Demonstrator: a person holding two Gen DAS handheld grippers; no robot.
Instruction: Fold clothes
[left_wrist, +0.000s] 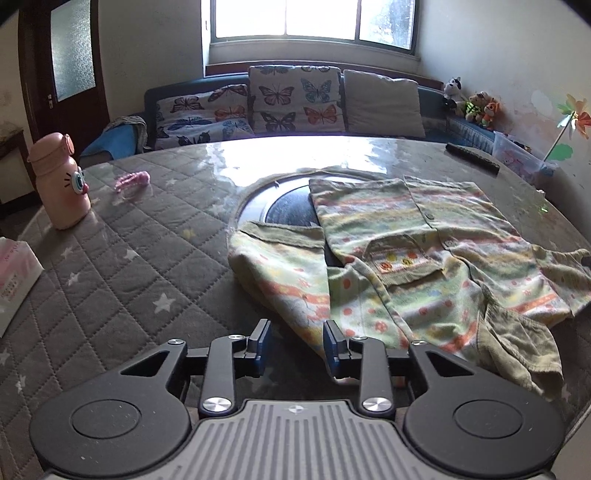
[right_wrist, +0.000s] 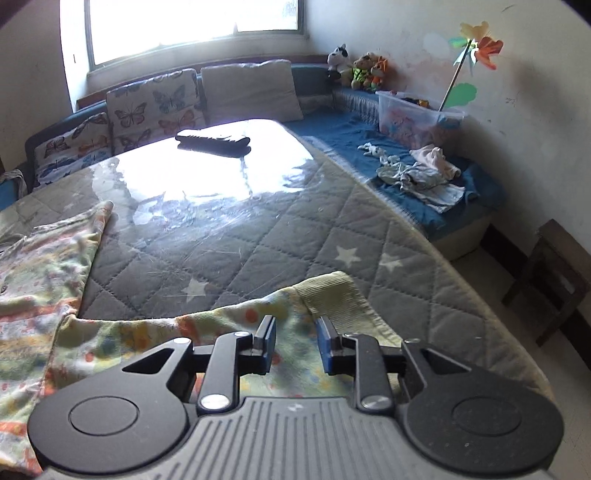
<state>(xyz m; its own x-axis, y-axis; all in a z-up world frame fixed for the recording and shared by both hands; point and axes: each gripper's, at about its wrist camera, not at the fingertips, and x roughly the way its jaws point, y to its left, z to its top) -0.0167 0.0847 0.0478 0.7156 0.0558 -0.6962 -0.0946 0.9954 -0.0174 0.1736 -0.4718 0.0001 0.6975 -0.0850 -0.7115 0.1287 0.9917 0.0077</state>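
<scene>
Blue-padded, both the left hand-held gripper (left_wrist: 297, 345) and right hand-held gripper (right_wrist: 296, 341) hang parted above the cardigan (left_wrist: 406, 258).

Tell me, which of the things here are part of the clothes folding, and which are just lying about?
Part of the job:
patterned cardigan, spread on the table
left gripper, open at its near sleeve
right gripper, open over the other sleeve

Just lying about:
pink bottle
tissue box
pink toy
black remote
small clothes on the sofa
stuffed toys
</scene>
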